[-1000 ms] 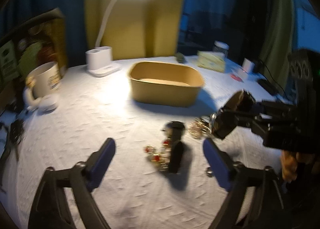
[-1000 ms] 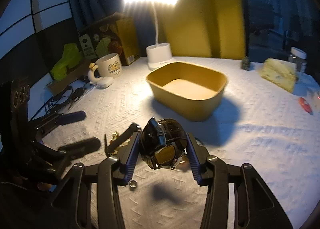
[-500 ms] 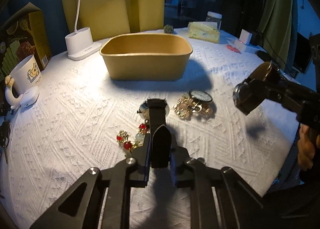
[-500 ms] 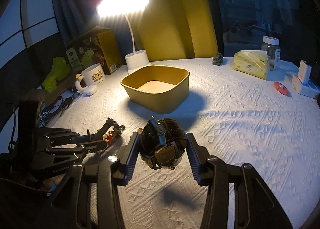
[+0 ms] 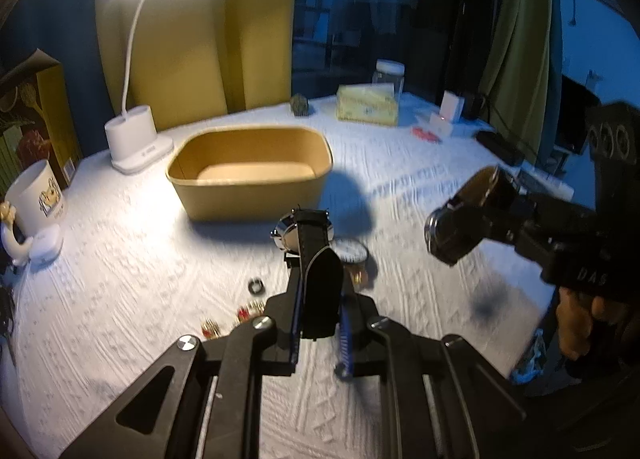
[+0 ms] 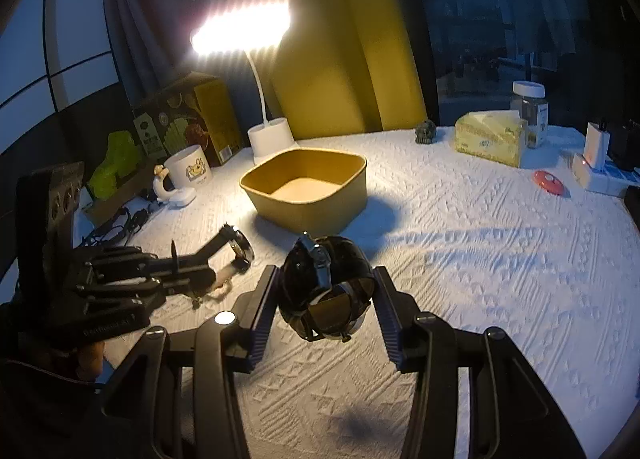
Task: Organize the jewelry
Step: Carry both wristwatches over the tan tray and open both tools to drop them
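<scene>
In the left wrist view my left gripper (image 5: 320,299) is shut on the black strap of a silver-cased watch (image 5: 298,235), which hangs just above the white cloth in front of the tan box (image 5: 248,175). A white-faced watch (image 5: 351,251), a gold bracelet (image 5: 358,275), a small ring (image 5: 256,286) and red-and-gold pieces (image 5: 240,315) lie below it. My right gripper (image 6: 326,291) is shut on a coiled black watch (image 6: 326,279), held over the cloth short of the tan box (image 6: 304,187). The left gripper (image 6: 224,255) shows at the left of the right wrist view.
A lit white desk lamp (image 5: 136,139), a mug (image 5: 36,195) and a printed carton (image 5: 36,119) stand at the left. A yellow tissue pack (image 6: 488,137), a jar (image 6: 530,111), a small dark figurine (image 6: 425,131), a red disc (image 6: 550,182) and white chargers (image 6: 596,163) sit at the back right.
My left gripper closed on the watch's black strap and lifted the watch off the cloth toward the box. The right gripper kept its watch and drifted sideways.
</scene>
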